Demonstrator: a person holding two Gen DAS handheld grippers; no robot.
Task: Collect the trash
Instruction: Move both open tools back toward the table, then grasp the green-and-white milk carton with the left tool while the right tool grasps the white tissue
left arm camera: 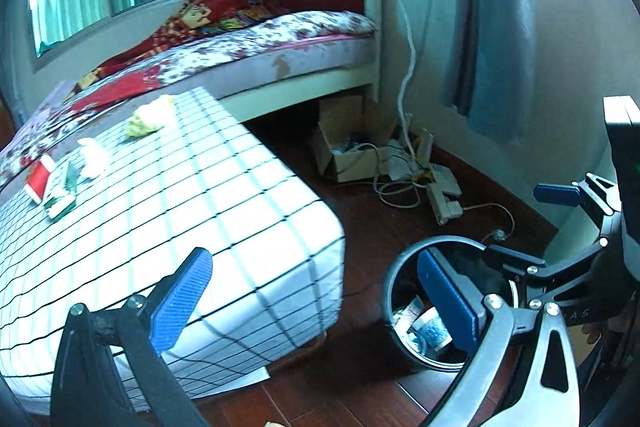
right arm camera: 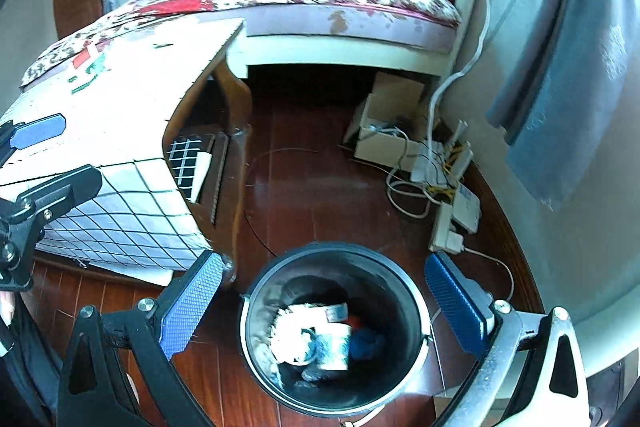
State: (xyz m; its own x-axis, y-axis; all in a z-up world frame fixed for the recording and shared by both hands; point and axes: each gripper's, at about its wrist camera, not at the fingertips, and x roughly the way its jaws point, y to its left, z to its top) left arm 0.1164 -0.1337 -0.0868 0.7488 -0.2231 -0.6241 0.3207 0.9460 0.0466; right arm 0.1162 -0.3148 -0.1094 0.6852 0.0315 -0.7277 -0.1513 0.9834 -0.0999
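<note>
A black round bin (right arm camera: 256,347) stands on the wooden floor and holds a paper cup (right arm camera: 334,347), white paper and blue scraps. My right gripper (right arm camera: 324,303) is open and empty, directly above the bin. The bin also shows in the left wrist view (left arm camera: 390,291). My left gripper (left arm camera: 316,291) is open and empty, over the table corner and the bin. On the checked table (left arm camera: 200,203) lie a yellow crumpled wad (left arm camera: 150,117), a white crumpled tissue (left arm camera: 94,155), a red packet (left arm camera: 40,181) and a green-white wrapper (left arm camera: 62,195). The right gripper (left arm camera: 520,227) shows at the right of the left wrist view.
A bed (left arm camera: 280,43) with a red headboard stands behind the table. A cardboard box (right arm camera: 388,135), tangled cables and a power strip (right arm camera: 448,231) lie on the floor by the wall. A blue curtain (right arm camera: 560,87) hangs at the right.
</note>
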